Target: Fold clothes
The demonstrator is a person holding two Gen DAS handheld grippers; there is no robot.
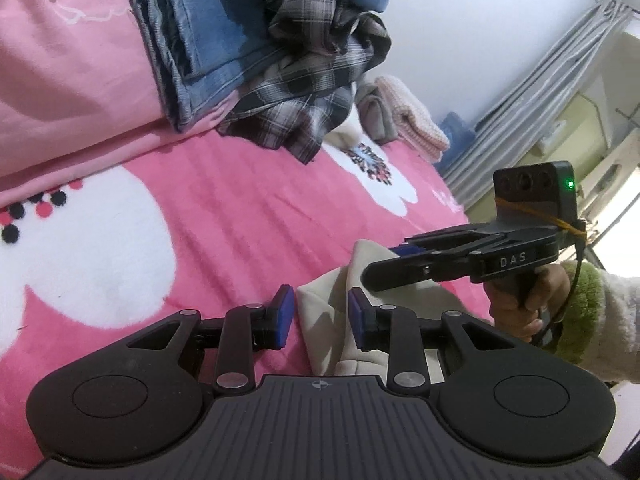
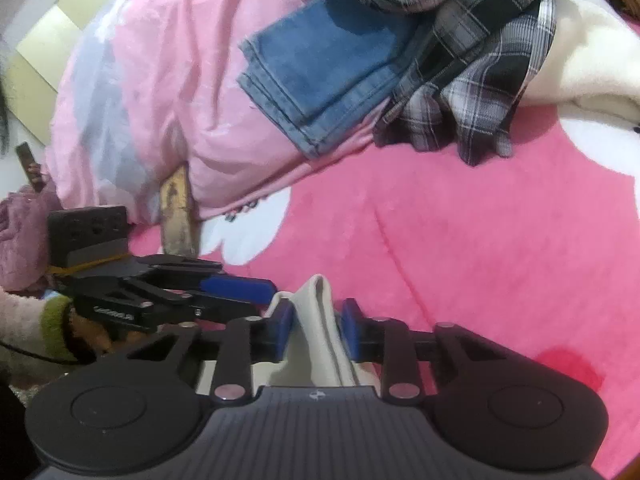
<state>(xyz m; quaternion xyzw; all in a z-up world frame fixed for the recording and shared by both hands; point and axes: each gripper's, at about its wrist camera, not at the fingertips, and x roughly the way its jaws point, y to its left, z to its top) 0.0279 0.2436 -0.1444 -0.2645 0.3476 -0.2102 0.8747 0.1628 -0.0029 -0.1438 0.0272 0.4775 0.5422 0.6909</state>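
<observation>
Both tongs spread apart, left tongs (image 1: 321, 312) and right tongs (image 2: 317, 322) straddling cream garment (image 1: 320, 320) folds, unclamped

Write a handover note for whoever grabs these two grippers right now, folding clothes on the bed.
Left gripper: open, fingers either side of the cream garment, not clamped.
Right gripper: open around a raised fold of the same garment.
Garment lies bunched on the pink blanket.
Folded jeans sit on the pink duvet; plaid shirt lies crumpled beside them.
Left: cream garment, plaid shirt.
</observation>
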